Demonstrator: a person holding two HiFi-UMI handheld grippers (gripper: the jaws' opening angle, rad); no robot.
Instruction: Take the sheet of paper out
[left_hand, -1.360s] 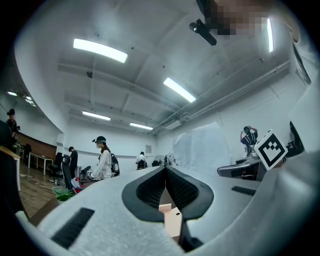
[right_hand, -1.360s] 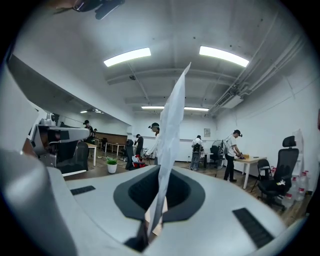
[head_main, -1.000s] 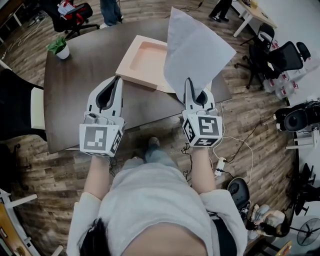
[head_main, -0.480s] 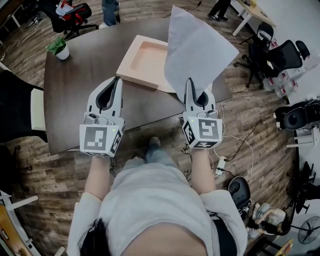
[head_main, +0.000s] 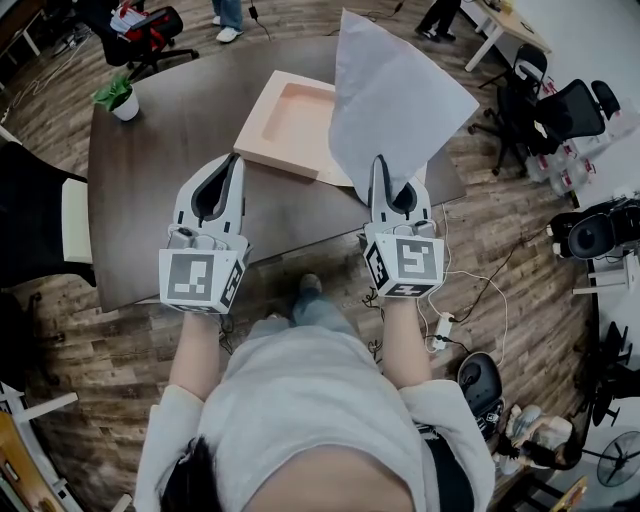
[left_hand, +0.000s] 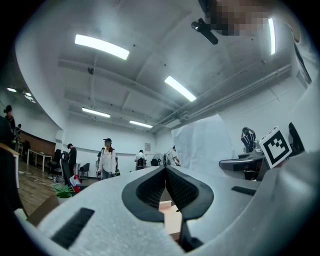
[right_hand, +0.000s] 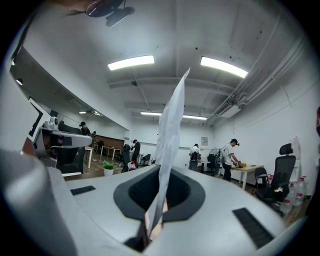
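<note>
Table (head_main: 150, 210): tray (head_main: 285, 125) on it, right of centre; potted plant (head_main: 120, 98) at far left corner. My left gripper (head_main: 237, 160) over near edge; my right gripper (head_main: 378, 162) beside it, pinching sheet of paper (head_main: 390, 100) above tray's right side.

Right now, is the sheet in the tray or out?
Out: the sheet of paper stands upright, pinched in the right gripper; the tray recess shows bare.

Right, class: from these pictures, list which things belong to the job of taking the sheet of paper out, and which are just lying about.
Job: sheet of paper, clamped in the right gripper; peach tray.

Lying about: potted plant; left gripper, shut and empty; office chair; floor cables.
</note>
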